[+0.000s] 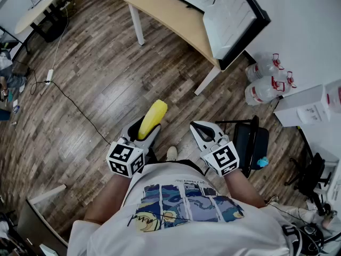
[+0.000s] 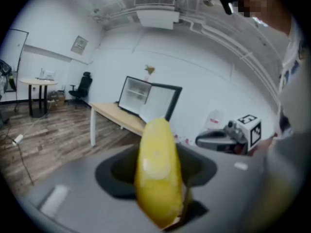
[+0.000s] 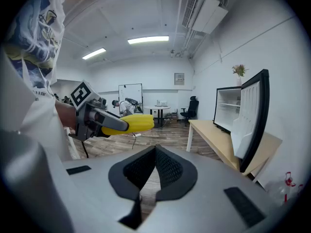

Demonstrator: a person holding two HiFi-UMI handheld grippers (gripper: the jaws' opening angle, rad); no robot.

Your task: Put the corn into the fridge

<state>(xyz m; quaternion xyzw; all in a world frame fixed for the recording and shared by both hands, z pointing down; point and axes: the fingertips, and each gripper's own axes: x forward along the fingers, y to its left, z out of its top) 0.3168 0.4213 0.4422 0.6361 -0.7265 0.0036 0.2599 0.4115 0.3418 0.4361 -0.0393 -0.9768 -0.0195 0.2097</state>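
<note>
A yellow corn cob (image 1: 153, 119) sticks forward out of my left gripper (image 1: 145, 128), whose jaws are shut on its lower end; in the left gripper view the corn (image 2: 158, 169) fills the middle. I hold it above the wooden floor, in front of my body. My right gripper (image 1: 201, 131) is beside it on the right, shut, with nothing in it; its pads (image 3: 167, 166) meet at the tips. The small black fridge (image 1: 226, 12) stands ahead on a light wooden table (image 1: 170, 15), its door (image 3: 252, 125) swung open and its white shelves (image 3: 227, 108) showing.
Two water jugs (image 1: 264, 81) stand by the wall right of the table. A black stool (image 1: 250, 143) is close on my right. A cable (image 1: 69, 97) runs across the floor on the left. White boxes (image 1: 309, 108) sit at the far right.
</note>
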